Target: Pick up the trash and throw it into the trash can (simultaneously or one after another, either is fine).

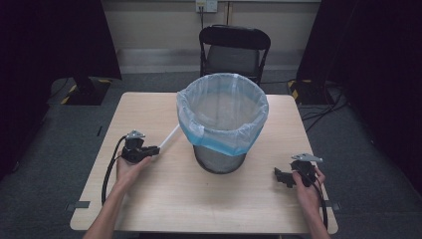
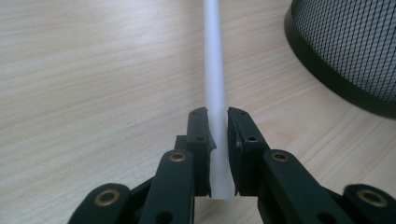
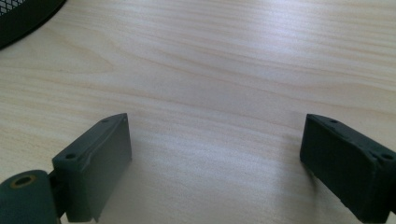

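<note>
A thin white stick (image 2: 215,70) runs away from the camera in the left gripper view, clamped near its end between the two black pads (image 2: 201,140). My left gripper (image 2: 218,121) is shut on it. From above, the white stick (image 1: 170,136) points from the left gripper (image 1: 154,149) toward the black mesh bin (image 1: 219,160), which is lined with a blue-white bag (image 1: 223,112). My right gripper (image 3: 215,154) stands open low over bare wood, with nothing between its jaws; in the high view the right gripper (image 1: 281,176) sits right of the bin.
The bin stands mid-table on the light wooden table (image 1: 164,199). A black folding chair (image 1: 234,50) stands behind the far edge. Cables trail from both grippers toward the person's forearms. The bin's mesh base (image 2: 355,51) is close to the stick's right.
</note>
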Available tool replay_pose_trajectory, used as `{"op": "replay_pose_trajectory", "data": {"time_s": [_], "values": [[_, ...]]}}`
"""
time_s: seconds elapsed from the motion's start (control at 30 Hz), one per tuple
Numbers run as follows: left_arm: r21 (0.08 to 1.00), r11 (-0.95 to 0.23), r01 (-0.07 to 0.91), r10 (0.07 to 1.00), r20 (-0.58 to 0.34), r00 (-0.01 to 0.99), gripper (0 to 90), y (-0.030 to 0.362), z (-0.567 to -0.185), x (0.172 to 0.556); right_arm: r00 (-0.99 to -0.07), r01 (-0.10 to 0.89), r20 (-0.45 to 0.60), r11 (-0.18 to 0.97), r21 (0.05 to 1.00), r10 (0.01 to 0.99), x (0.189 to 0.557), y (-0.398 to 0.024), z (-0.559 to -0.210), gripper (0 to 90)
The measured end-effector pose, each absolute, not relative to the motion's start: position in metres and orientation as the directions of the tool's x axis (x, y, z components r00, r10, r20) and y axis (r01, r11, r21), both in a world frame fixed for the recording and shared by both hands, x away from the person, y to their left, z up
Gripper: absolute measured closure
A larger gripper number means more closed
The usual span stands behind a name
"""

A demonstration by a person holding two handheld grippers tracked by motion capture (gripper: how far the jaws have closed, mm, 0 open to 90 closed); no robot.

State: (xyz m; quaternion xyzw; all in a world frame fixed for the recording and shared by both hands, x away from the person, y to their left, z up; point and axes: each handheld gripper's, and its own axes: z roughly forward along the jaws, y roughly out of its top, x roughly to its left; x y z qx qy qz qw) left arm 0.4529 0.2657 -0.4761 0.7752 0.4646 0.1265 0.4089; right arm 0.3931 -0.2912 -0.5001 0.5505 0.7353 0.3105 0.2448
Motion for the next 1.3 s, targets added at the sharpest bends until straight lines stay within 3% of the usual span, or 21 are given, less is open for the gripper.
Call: {"op": "replay_pose_trajectory", "data": {"time_s": [0.57, 1.3], "values": [[0.848, -0.172, 0.501, 0.823, -0.156, 0.546, 80.0, 0.279, -0.445, 0.448, -0.274, 0.658, -0.018, 0.201, 0.726, 0.962, 0.393, -0.291, -0.5, 8.0], [0.91, -0.059, 0.41, 0.821, -0.19, 0.538, 80.1, 0.298, -0.416, 0.437, -0.274, 0.658, -0.018, 0.201, 0.726, 0.962, 0.393, -0.291, -0.5, 8.0]]}}
